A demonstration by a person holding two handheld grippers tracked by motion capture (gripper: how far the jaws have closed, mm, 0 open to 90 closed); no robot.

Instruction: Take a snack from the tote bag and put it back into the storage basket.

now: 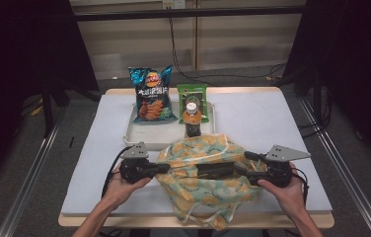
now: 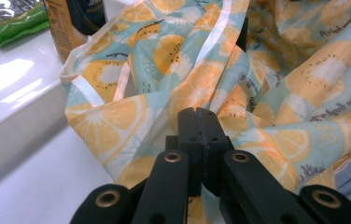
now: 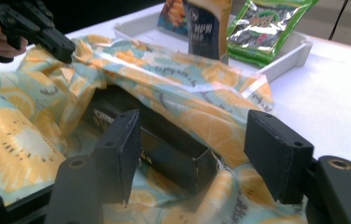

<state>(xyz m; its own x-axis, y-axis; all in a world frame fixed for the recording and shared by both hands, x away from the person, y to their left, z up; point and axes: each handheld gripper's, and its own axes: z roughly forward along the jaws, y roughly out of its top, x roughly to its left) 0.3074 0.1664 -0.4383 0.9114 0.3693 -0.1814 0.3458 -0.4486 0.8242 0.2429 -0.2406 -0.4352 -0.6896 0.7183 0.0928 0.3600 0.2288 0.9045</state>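
While the orange-slice printed fabric tote bag lies mid-bench, its left rim is pinched by the fully closed left claw; the fabric could slip out if tugged. A black rectangular box sits inside, framed untouched by the half-open right claw

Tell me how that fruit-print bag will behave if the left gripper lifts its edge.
The bag looks like thin cloth, creased and slumped, so it will probably drape and sag. The left gripper is shut on a fold, so likely only that edge rises. The dark box lying in the mouth may weigh the rest down or slide.
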